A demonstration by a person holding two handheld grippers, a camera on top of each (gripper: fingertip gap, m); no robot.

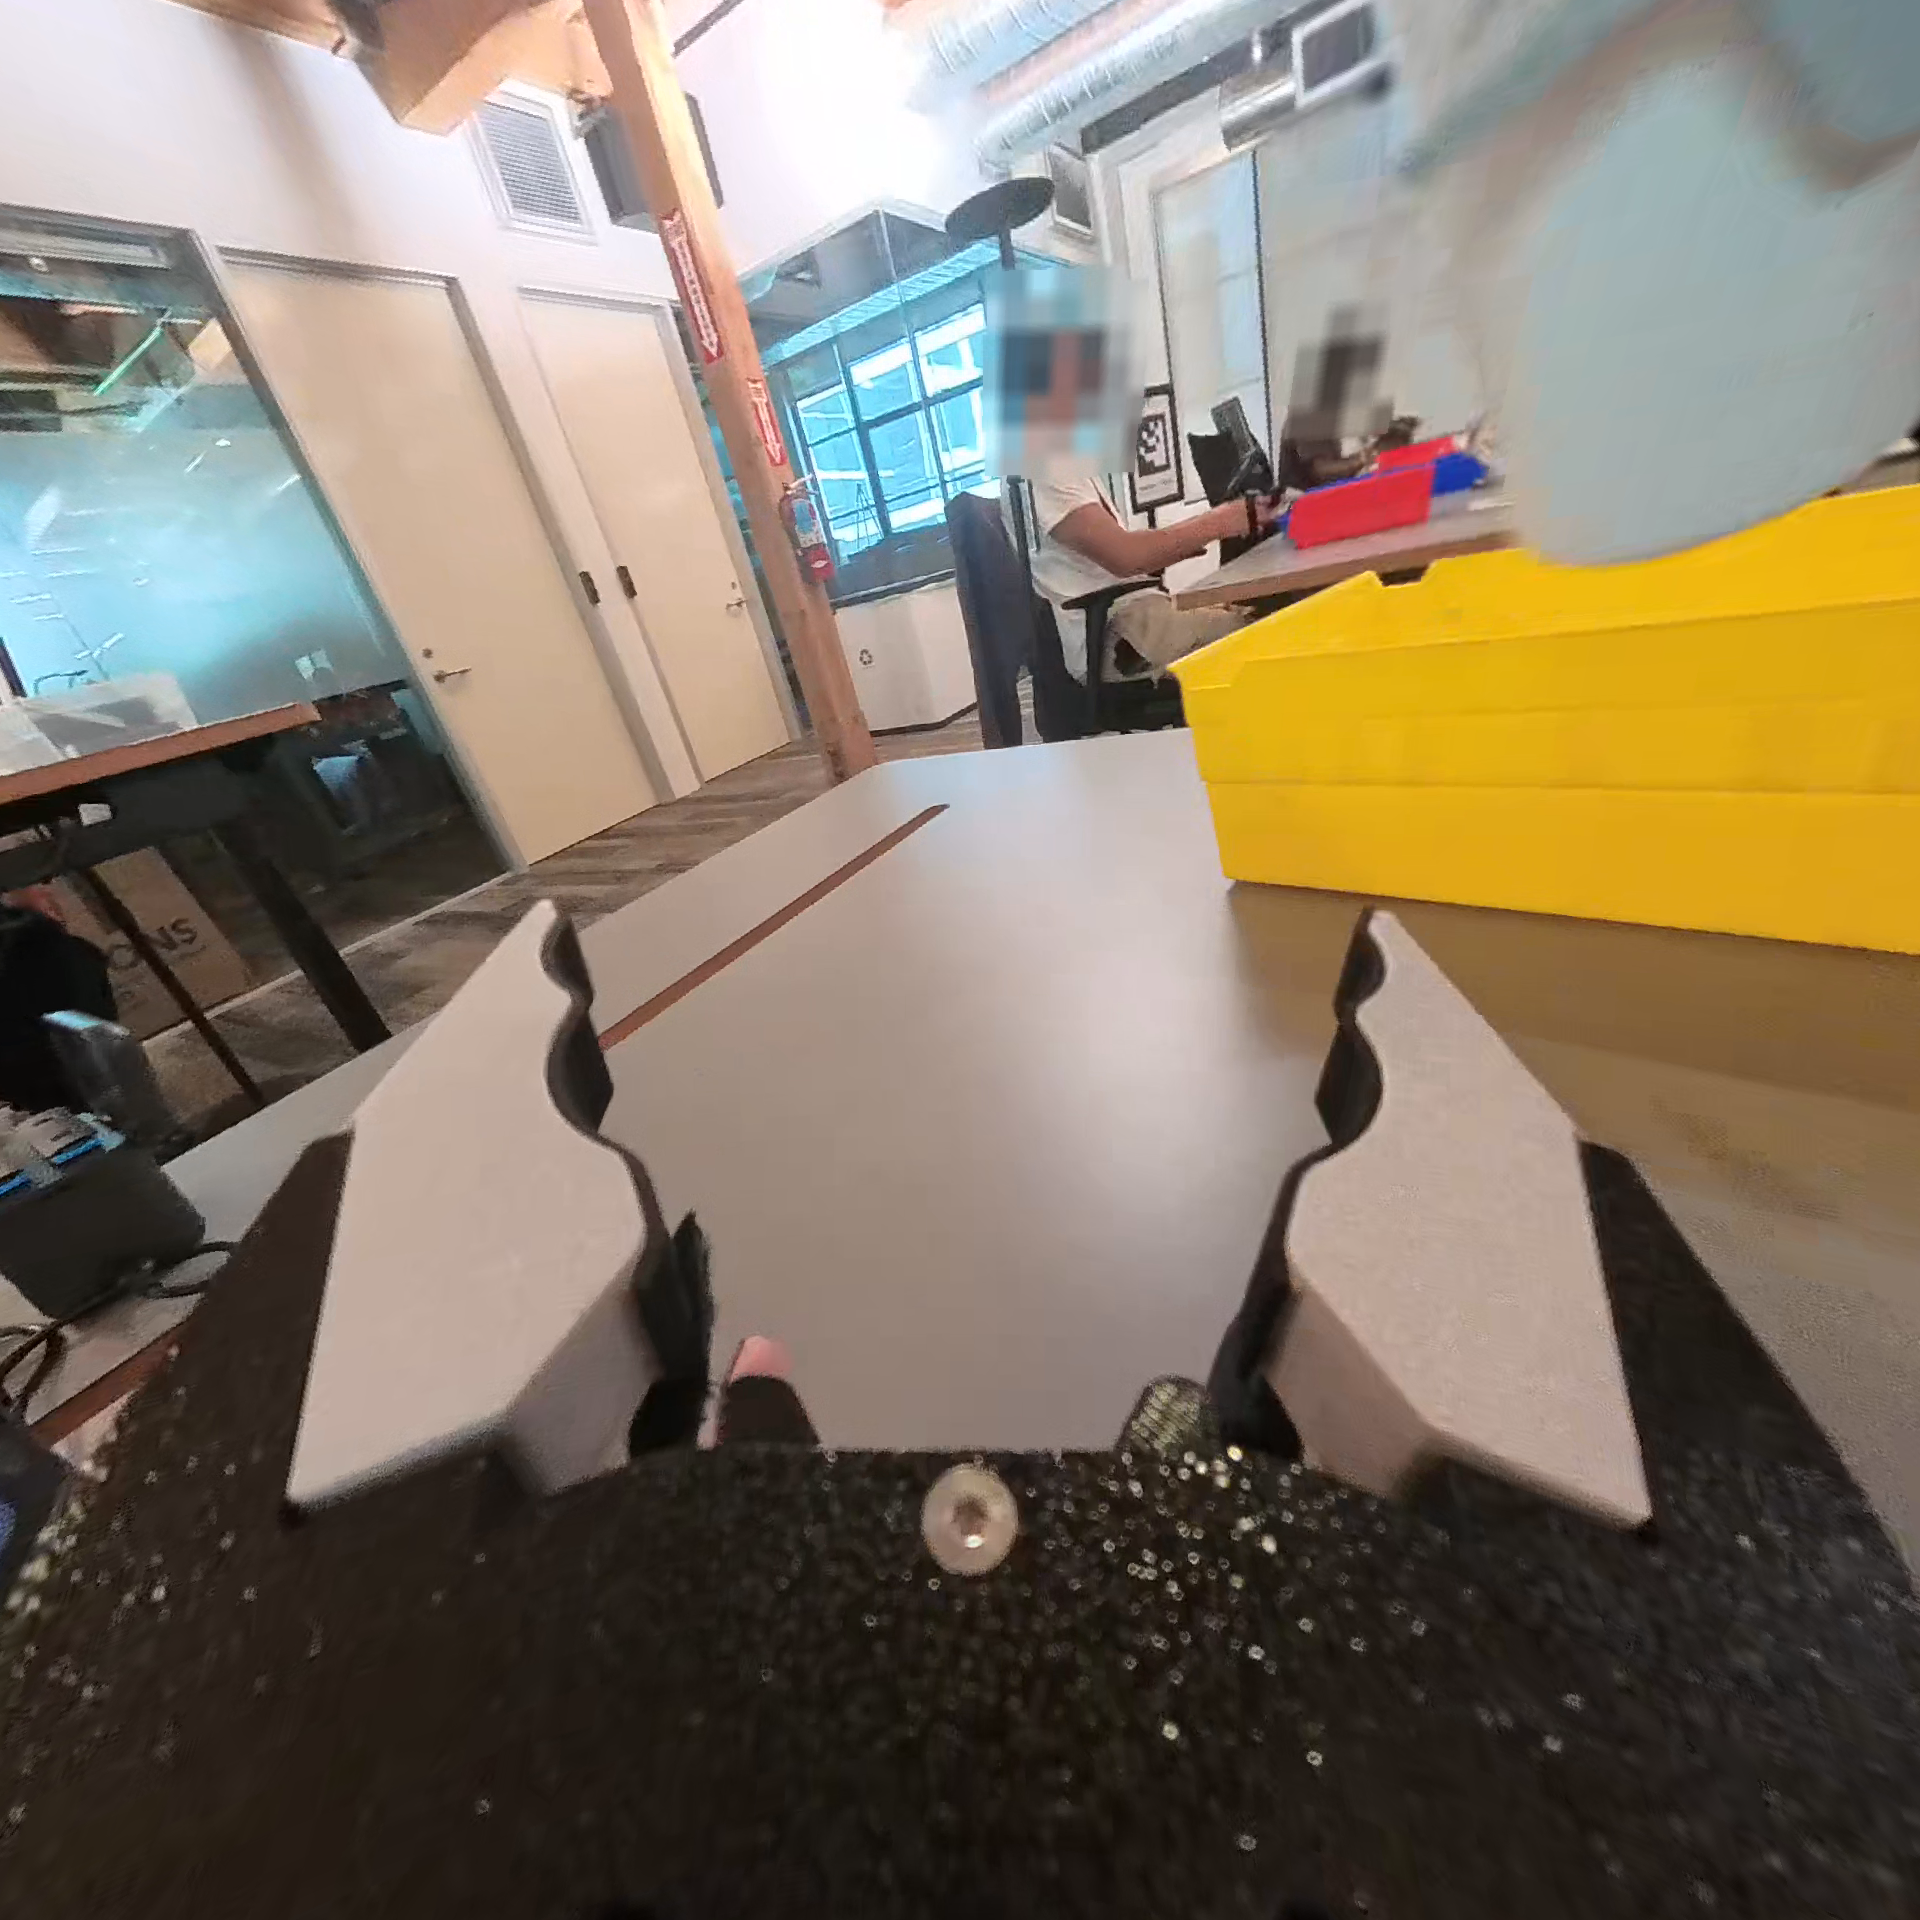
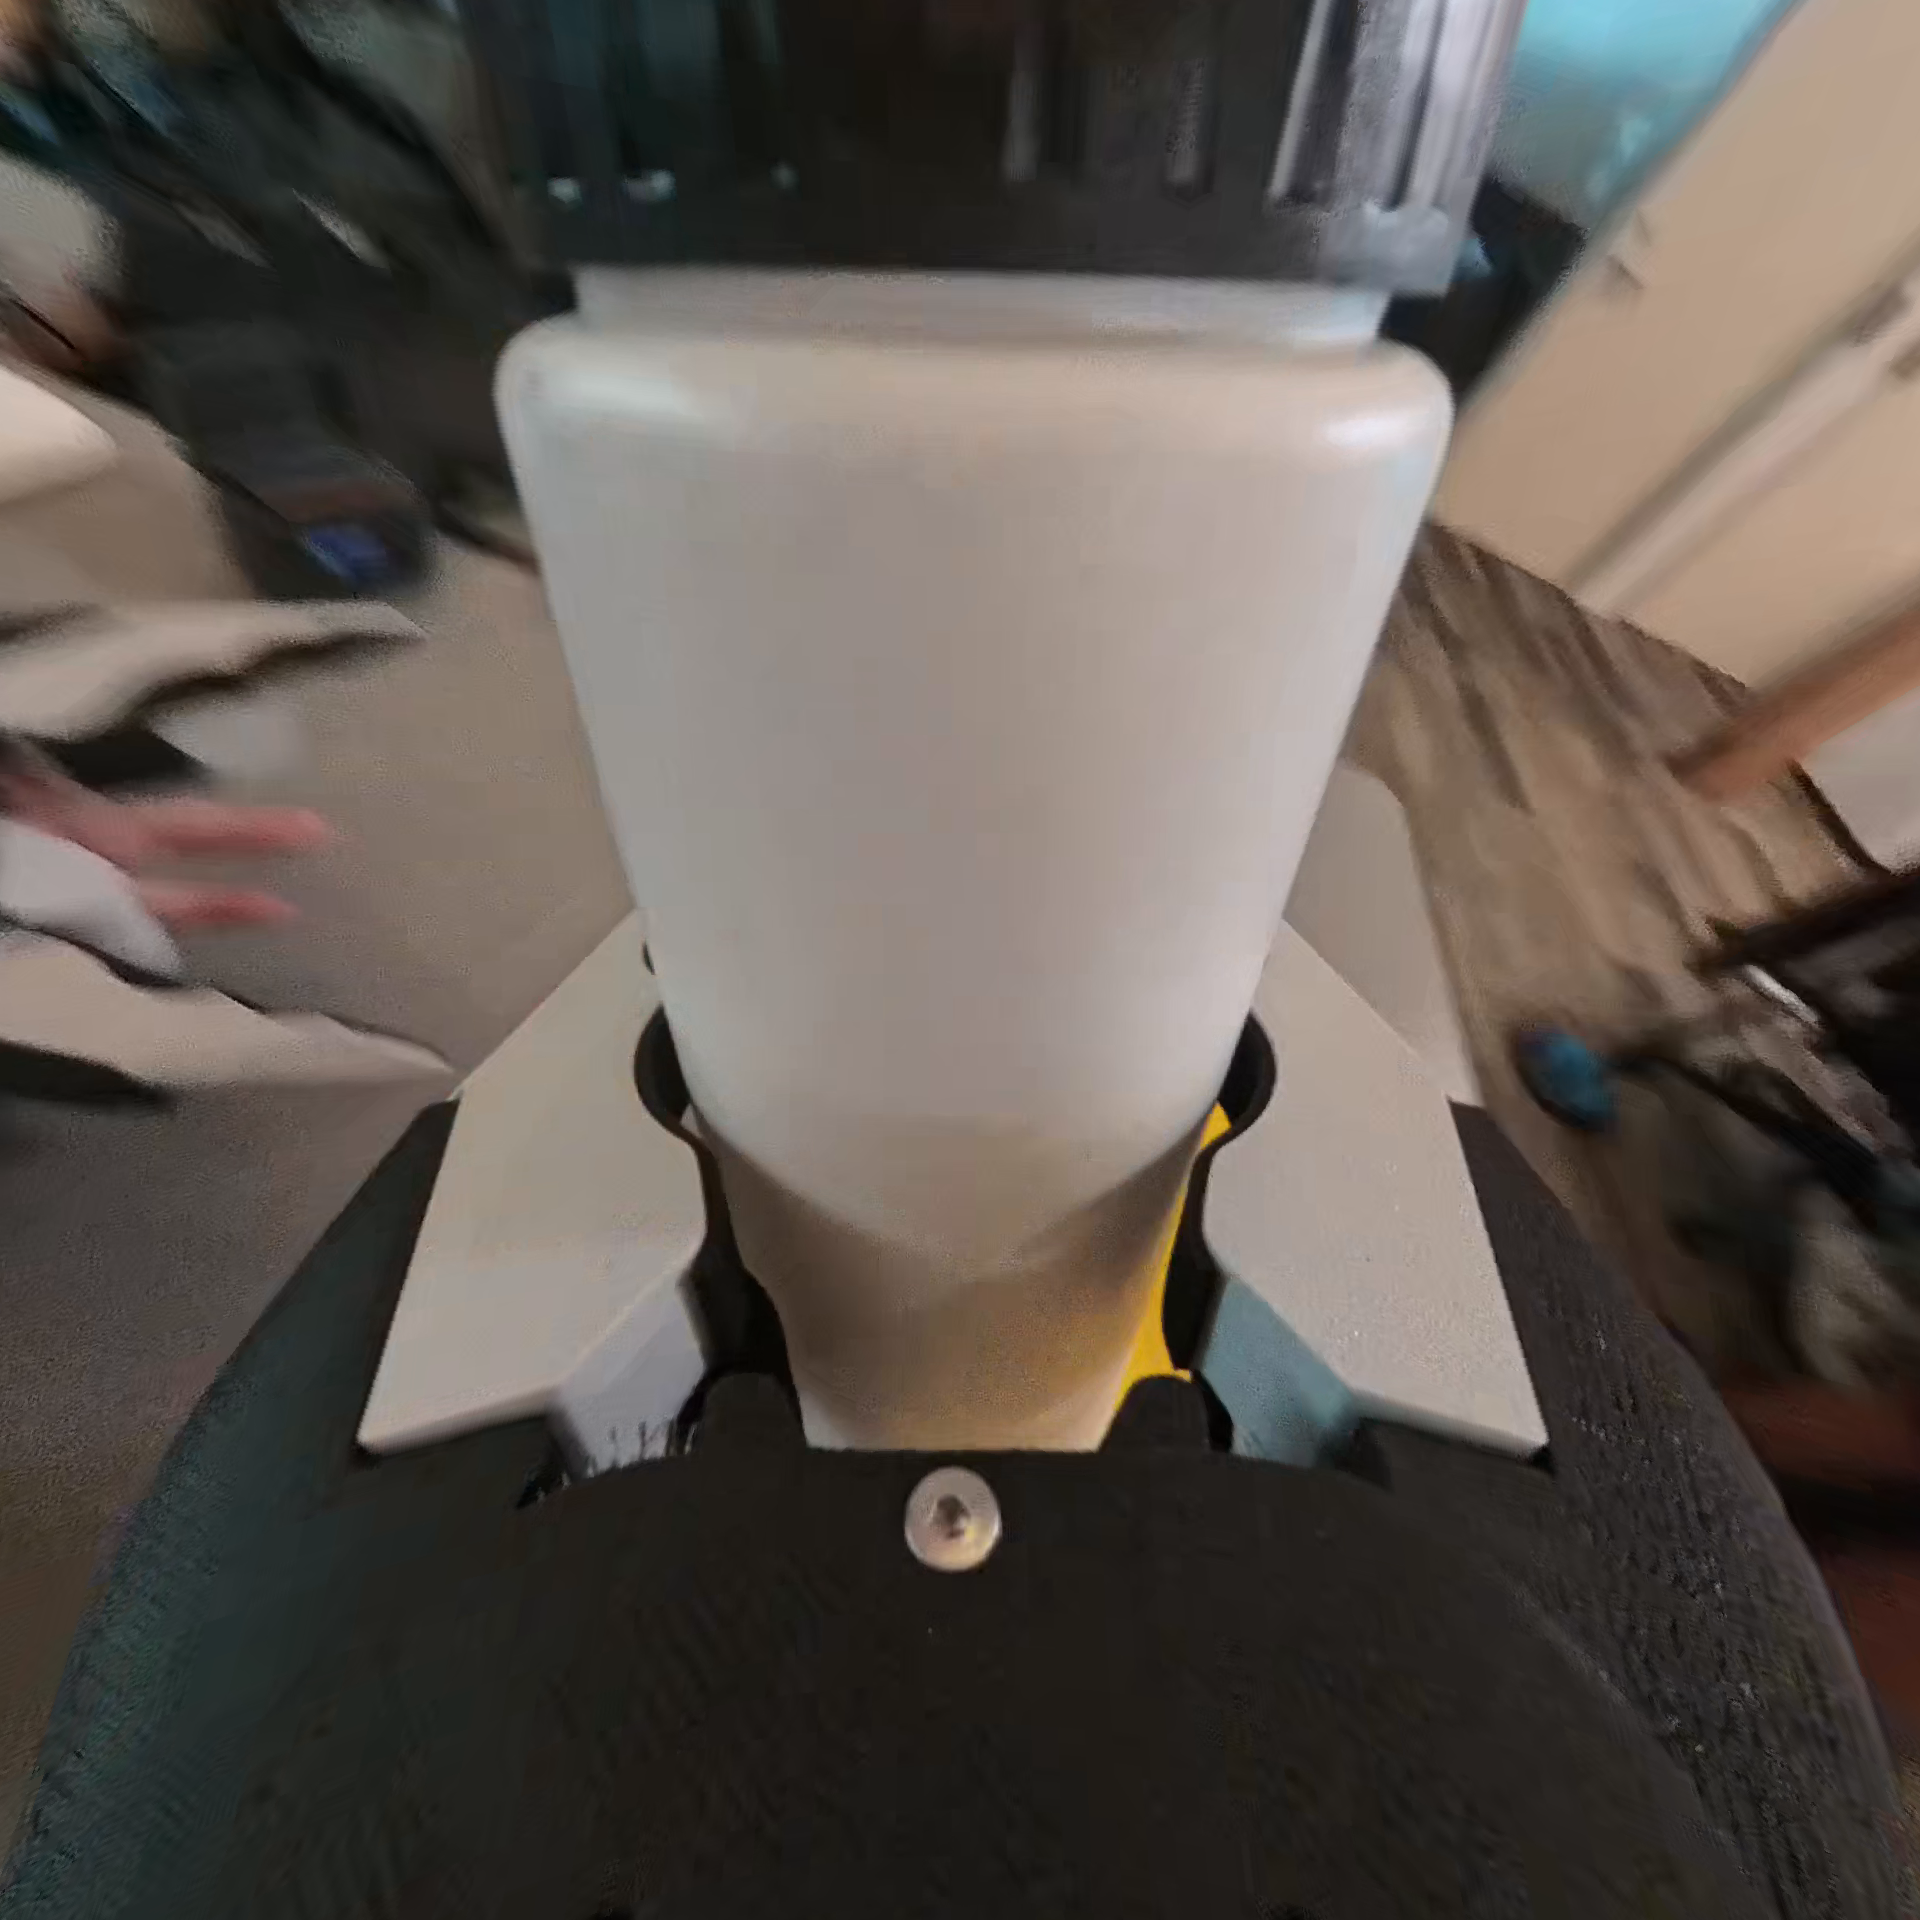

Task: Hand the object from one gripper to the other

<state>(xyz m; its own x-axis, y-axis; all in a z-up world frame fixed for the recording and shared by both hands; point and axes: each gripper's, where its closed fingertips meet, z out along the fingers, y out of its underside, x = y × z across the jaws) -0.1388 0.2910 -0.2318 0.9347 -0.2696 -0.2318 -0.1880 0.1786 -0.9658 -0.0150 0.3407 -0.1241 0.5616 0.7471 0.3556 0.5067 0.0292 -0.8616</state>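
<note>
Pre-handover step, as judged from the views. Right gripper is clamped around the lower body of a white bottle with a black cap, the bottle sticking out forward between the fingers; background is motion-blurred. Left gripper is spread wide with nothing between its fingers, low over the grey table, beside the yellow bin. A blurred pale shape at upper right of the left wrist view is probably the bottle, can't confirm. Next move: bring bottle and the empty gripper together, close left on a free part of the body or cap, then release right.
</note>
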